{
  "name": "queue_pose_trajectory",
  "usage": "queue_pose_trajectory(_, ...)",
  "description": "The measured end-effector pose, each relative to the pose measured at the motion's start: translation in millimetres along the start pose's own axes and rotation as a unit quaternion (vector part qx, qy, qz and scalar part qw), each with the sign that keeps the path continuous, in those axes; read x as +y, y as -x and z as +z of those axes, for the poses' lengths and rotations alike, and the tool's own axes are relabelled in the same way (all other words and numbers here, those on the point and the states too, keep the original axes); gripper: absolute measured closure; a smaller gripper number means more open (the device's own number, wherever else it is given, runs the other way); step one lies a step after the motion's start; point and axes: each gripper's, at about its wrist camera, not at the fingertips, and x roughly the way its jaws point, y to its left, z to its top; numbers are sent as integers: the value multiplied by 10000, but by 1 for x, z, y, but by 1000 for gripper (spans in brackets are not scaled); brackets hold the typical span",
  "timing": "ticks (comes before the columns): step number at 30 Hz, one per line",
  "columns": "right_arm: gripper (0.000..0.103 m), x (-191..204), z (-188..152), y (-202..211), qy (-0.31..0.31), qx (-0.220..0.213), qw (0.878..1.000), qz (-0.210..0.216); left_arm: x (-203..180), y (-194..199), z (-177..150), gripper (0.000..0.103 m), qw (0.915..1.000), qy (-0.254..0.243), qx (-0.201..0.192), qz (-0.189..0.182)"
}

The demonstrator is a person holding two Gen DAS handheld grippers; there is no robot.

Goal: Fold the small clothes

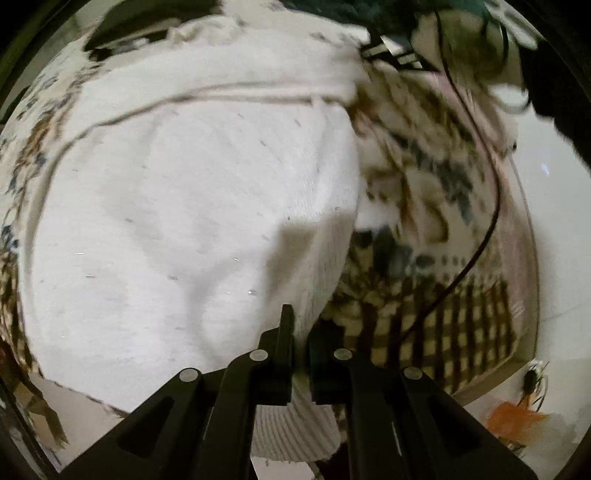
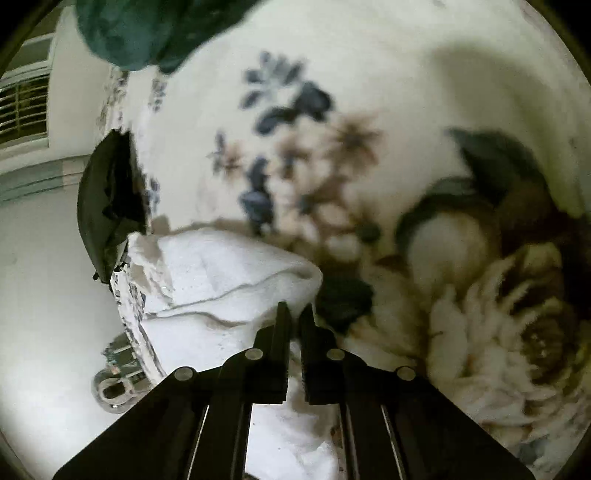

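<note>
A white knit garment lies spread over a floral bedspread and fills most of the left wrist view. My left gripper is shut on the garment's ribbed right edge, with cloth pinched between the jaws. In the right wrist view the same white garment is bunched in folds. My right gripper is shut on its corner, just above the bedspread.
A dark green cloth lies at the top left of the bedspread, and a black item sits at the bed's left edge. A thin black cable runs across the bedspread. The floor lies beyond the bed edge.
</note>
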Motion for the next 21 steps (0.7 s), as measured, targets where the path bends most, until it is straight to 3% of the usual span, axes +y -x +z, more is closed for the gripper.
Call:
queue_pose_trajectory(2,98,20,-5,8,158,-50,9998,-96,28,21,6,99,9995,255,-167,-26)
queue_pose_trajectory(7,99,118,-24,36,987,-168,9939,-453,100,61,9,99,9938,1006,-476,0)
queue_pose_trajectory(11,99,206,-40,32,1572,-206,9849,-696,172,79,-1,99,9815,1810,-624,-51)
queue_pose_trajectory(16,99,325,-68,-36,2296,-61,9663,-1159,235,79,-15,101,9644,2559,-660,-135)
queue_pose_trajectory(21,100,412,-98,-127,2718,71,9485,-1625,292,72,-34,101,9480,3121,-607,-135)
